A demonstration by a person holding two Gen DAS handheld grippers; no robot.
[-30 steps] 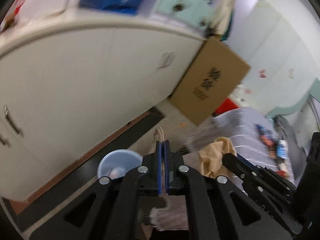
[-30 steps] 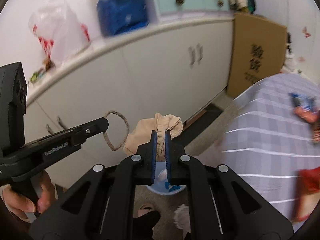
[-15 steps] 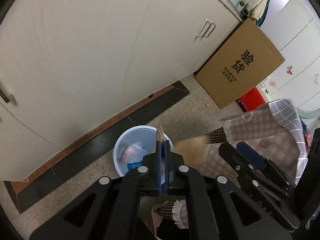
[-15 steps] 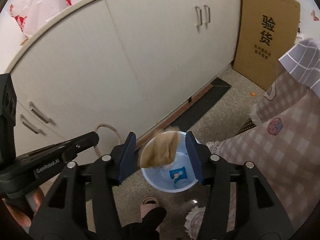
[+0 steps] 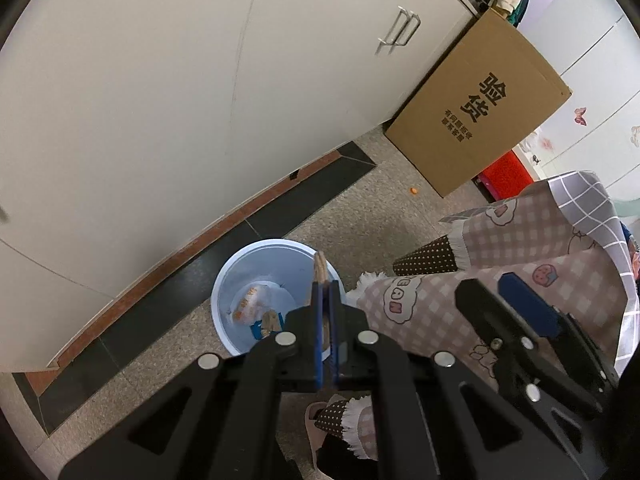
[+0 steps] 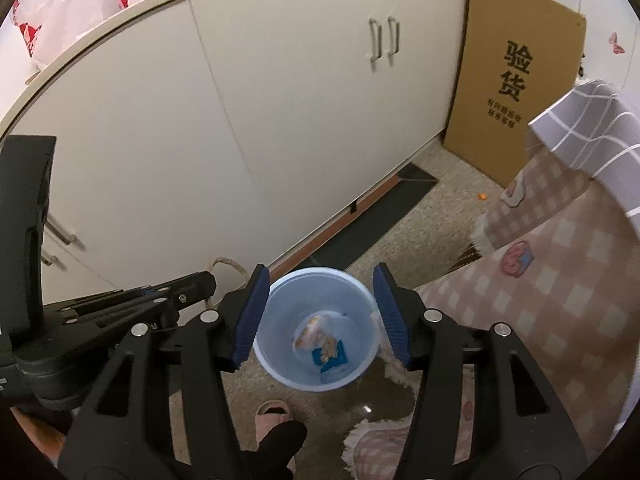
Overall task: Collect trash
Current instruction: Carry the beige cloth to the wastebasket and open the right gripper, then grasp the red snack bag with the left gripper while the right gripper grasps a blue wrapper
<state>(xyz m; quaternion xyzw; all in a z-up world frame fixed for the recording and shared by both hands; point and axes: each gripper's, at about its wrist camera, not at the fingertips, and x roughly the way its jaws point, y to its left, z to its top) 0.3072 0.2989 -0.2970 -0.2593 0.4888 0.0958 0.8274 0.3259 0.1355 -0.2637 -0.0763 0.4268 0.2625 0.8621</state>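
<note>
The left gripper [image 5: 326, 312] has its blue-padded jaws pressed together on a thin tan rope loop [image 5: 320, 270], which sticks up from between the tips. In the right wrist view this loop [image 6: 230, 266] arcs up behind the left gripper's tip in front of the cabinet. The left gripper hangs over the near rim of a light blue trash bin [image 5: 256, 258] that stands on the speckled floor [image 5: 360, 224].

The right gripper [image 6: 318, 316] points down over the same bin [image 6: 280, 364], its jaws spreading apart with nothing between them; the bin's mouth shows in the gap. At the bottom of the bin lie a crumpled orange-and-white wrapper [image 6: 314, 330], a small blue packet [image 6: 330, 356] and a tan scrap [image 5: 272, 318].

Just behind the bin runs a dark floor strip [image 5: 192, 276] along the base of a cream cabinet [image 5: 160, 100] with paired metal handles [image 6: 384, 42]. To the right a large cardboard box [image 5: 480, 108] printed with black Chinese characters leans against the cabinet's end. A tiny orange crumb [image 5: 414, 190] lies on the floor near the box. At right hangs a pink checked bedcover with cartoon prints [image 6: 560, 280], under a grey grid sheet [image 6: 592, 136]. A pink slipper [image 6: 274, 410] shows at the bottom edge.
</note>
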